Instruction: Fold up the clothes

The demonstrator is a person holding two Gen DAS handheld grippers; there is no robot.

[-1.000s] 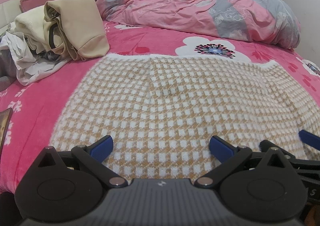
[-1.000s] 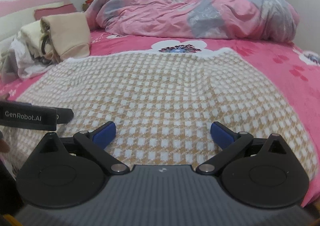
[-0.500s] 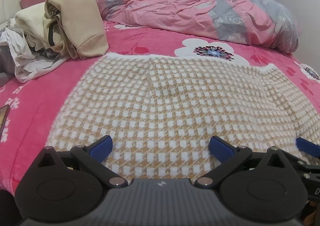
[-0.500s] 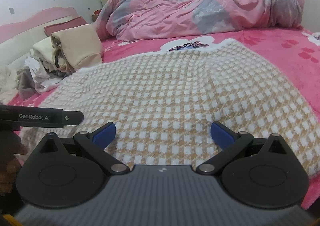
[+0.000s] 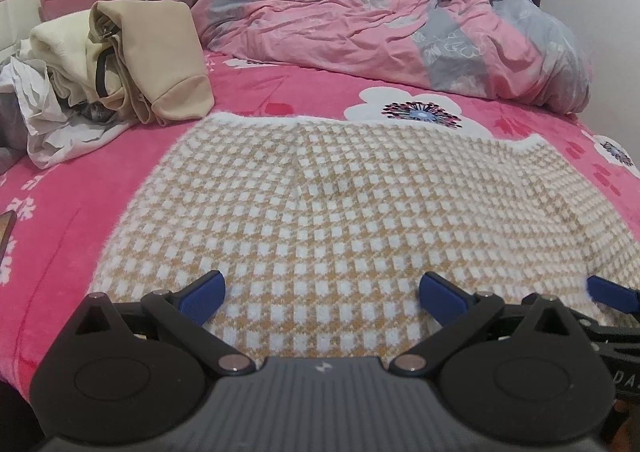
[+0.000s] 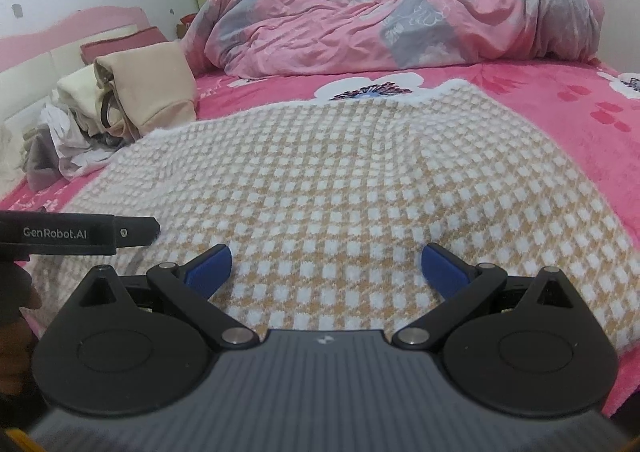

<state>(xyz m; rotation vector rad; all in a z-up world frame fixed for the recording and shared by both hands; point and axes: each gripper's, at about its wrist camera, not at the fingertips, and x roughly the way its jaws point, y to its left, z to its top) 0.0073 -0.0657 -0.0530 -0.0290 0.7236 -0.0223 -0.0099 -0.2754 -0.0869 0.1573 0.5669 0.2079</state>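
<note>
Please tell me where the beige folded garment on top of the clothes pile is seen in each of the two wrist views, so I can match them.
Left wrist view: the beige folded garment is at upper left, beyond the far left corner of the checked garment.
Right wrist view: the beige folded garment is at left, above middle height.
Shared landmark: the white flower print on the pink bedsheet.

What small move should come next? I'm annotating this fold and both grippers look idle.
Probably lower both and pinch the near hem: the left gripper and right gripper are open over the checked garment, which lies flat and unfolded on the bed.
</note>
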